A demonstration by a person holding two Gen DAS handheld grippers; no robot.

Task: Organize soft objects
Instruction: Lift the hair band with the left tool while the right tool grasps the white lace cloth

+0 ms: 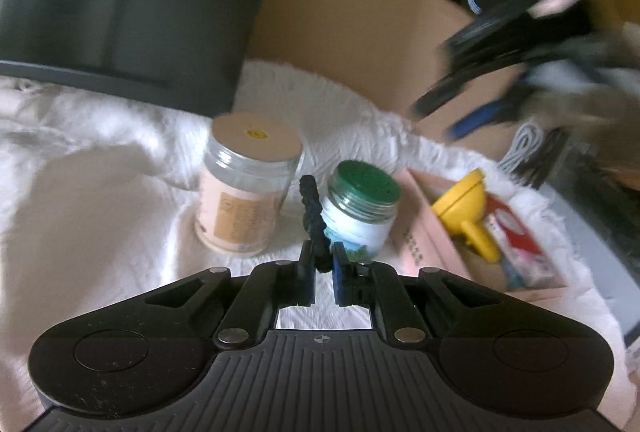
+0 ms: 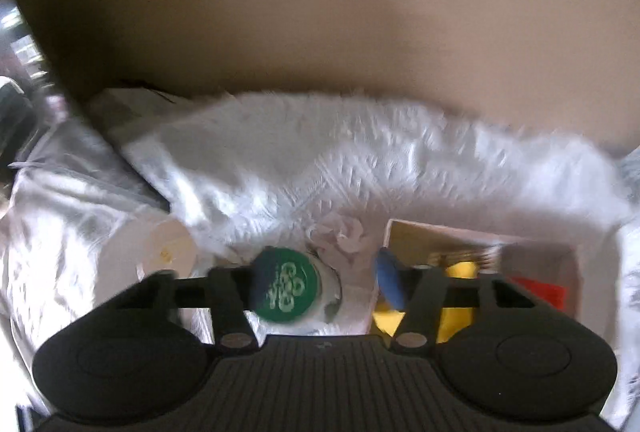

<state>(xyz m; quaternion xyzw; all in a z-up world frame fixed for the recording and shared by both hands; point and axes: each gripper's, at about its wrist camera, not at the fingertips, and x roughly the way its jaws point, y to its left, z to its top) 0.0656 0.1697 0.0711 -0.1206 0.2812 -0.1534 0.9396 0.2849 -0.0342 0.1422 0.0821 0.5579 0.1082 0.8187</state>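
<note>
We find the work under way on a white fleecy cloth spread over the surface, with a tan cardboard wall rising behind it. We judge the step in hand to be the carrying of a soft item to its place: the left gripper has its jaws pressed together on a dark braided cord, which stands up between the tips, lifted clear of the cloth. The likely destination (our inference only) is the open pink box to the right, already holding a yellow funnel and a red packet. The next move calls for swinging rightward over the box rim before letting go. Two jars stand close ahead: a clear jar with a tan lid and a smaller green-lidded jar, the latter just beside the cord and in the path. The right gripper hangs spread wide, holding nothing, above that green lid.
</note>
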